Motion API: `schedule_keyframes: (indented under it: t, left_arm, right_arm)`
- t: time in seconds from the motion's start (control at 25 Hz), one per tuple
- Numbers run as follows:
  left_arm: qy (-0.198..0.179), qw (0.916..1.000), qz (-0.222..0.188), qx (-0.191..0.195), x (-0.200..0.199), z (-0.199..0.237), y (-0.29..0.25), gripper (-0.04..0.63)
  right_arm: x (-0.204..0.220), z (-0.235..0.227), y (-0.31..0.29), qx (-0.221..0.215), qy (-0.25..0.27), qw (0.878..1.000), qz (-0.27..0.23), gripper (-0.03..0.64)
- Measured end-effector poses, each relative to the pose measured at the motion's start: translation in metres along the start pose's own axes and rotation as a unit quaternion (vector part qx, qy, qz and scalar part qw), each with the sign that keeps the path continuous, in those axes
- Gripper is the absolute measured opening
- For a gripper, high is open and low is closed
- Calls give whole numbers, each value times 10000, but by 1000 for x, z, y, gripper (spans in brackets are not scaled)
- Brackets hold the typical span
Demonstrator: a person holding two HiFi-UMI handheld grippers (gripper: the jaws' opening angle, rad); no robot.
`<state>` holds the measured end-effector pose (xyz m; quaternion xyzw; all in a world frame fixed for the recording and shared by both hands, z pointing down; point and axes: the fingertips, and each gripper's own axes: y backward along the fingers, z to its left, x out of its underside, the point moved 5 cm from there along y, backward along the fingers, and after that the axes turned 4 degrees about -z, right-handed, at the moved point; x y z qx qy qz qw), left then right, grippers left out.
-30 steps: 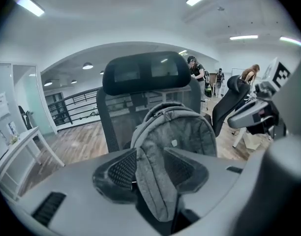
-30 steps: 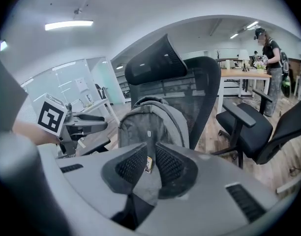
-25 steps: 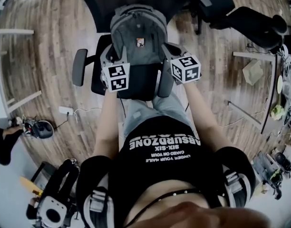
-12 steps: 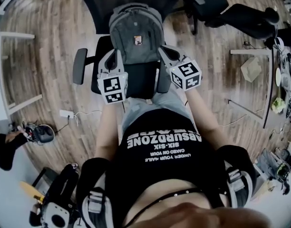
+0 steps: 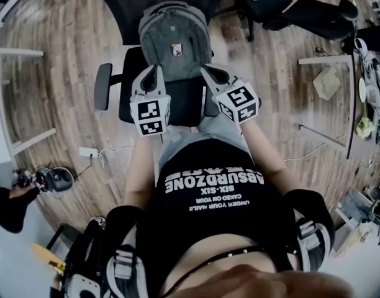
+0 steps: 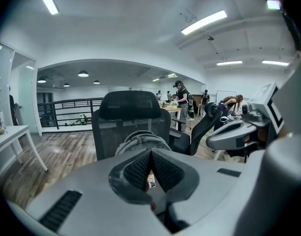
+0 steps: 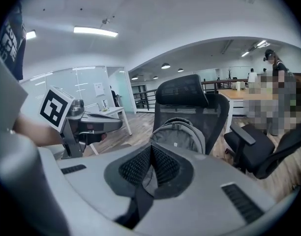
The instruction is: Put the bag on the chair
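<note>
Checking the pads first: the left gripper [image 6: 150,154] has its ribbed black pads [image 6: 137,170] pressed together at the tips, with nothing pinched between them. The right gripper [image 7: 150,149] is the same, pads [image 7: 135,167] closed tip to tip on nothing.

From the head view, the left gripper [image 5: 149,73] and right gripper [image 5: 208,73] sit side by side above the front half of the seat. Each points toward a lower corner of the bag [image 5: 174,39]. Tips are just beside the bag; contact cannot be told.

Marker cubes ride behind the jaws, left [image 5: 151,115] and right [image 5: 238,102]. Bare forearms run back from them to the person.

Bag: grey backpack, upright on the chair [image 5: 184,103], its back leaning on the black mesh backrest. Both gripper views show it straight ahead beyond the tips, rounded top [image 6: 140,139] below the headrest [image 6: 128,113]. The right gripper view has it [image 7: 180,132] framed by the backrest [image 7: 185,95].

Surroundings: wood-plank floor [image 5: 66,61], a second black chair [image 5: 302,14] at upper right, and a white table frame [image 5: 16,104] at left.
</note>
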<state>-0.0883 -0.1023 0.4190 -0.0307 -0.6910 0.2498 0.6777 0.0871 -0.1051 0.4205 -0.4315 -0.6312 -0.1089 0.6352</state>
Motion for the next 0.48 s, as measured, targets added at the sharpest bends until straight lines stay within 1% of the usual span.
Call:
schedule_keyframes:
  t: [0.16, 0.2, 0.32, 0.48]
  left_arm:
    - [305, 9993, -24, 213, 1, 0, 2, 17]
    - [330, 9992, -18, 238, 1, 1, 2, 17]
    - [249, 9994, -2, 245, 3, 3, 5, 17]
    - [132, 9998, -18, 122, 2, 3, 13, 17]
  right_arm:
    - [5, 4, 3, 71, -79, 9999, -4, 15]
    - [5, 5, 4, 98, -78, 9999, 3, 15]
    - [7, 9, 6, 168, -66, 9998, 12, 15]
    - [9, 14, 14, 208, -157, 9997, -1, 15]
